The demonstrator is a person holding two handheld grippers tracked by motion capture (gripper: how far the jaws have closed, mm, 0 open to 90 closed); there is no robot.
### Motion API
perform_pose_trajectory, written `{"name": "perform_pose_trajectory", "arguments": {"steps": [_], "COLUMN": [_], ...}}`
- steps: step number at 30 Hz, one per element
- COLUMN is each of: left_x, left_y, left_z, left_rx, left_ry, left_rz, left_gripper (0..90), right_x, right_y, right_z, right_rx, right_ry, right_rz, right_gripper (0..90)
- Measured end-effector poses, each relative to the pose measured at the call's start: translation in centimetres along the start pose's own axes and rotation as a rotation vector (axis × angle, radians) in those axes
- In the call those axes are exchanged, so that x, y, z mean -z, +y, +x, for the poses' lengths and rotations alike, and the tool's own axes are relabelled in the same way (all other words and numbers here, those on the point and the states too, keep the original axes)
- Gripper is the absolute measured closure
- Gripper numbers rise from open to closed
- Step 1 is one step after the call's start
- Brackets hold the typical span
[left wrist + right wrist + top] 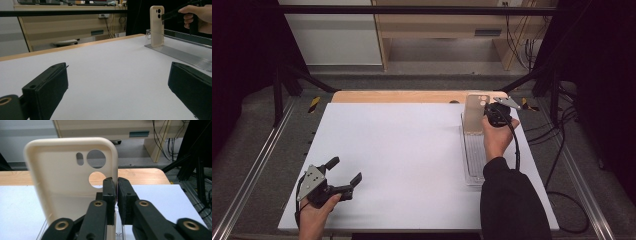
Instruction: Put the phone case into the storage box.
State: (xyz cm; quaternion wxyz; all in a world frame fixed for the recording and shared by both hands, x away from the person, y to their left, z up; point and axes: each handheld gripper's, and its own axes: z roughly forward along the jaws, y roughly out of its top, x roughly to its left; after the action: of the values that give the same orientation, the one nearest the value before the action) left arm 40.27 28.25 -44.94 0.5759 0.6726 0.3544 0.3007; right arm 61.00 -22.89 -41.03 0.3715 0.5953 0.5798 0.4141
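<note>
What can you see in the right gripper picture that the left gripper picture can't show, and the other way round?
Right gripper view: the inside of the cream phone case, with the right gripper pinching its side wall. Left gripper view: the case's back, standing upright on the clear tray, the left gripper open over the white table, and the hand holding the right gripper. Both share the case and its camera holes.

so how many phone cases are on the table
1. The phone case stands upright at the far right of the table, on the end of a clear tray, its side edge pinched by the right gripper.
</note>
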Motion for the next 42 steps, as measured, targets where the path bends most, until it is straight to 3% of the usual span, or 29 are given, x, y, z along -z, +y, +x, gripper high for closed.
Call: {"name": "perform_pose_trajectory", "arguments": {"steps": [7,26,42], "left_x": [0.0,0.0,0.0], "left_y": [0.0,0.0,0.0], "left_z": [0.0,0.0,0.0], "left_rx": [0.000,-0.006,-0.007], "left_ry": [0.000,0.002,0.002], "left_rz": [0.001,0.002,0.002], "left_gripper": [2.4,2.4,2.3], "right_x": [0.1,1.6,2.8], "right_y": [0.2,1.2,1.7], "right_z": [-0.3,0.2,0.8], "right_rx": [-0.024,0.003,0.034], "right_ry": [0.030,0.082,0.128], "right_rz": [-0.021,-0.055,-0.045], "right_gripper": [58.9,32.7,10.2]}}
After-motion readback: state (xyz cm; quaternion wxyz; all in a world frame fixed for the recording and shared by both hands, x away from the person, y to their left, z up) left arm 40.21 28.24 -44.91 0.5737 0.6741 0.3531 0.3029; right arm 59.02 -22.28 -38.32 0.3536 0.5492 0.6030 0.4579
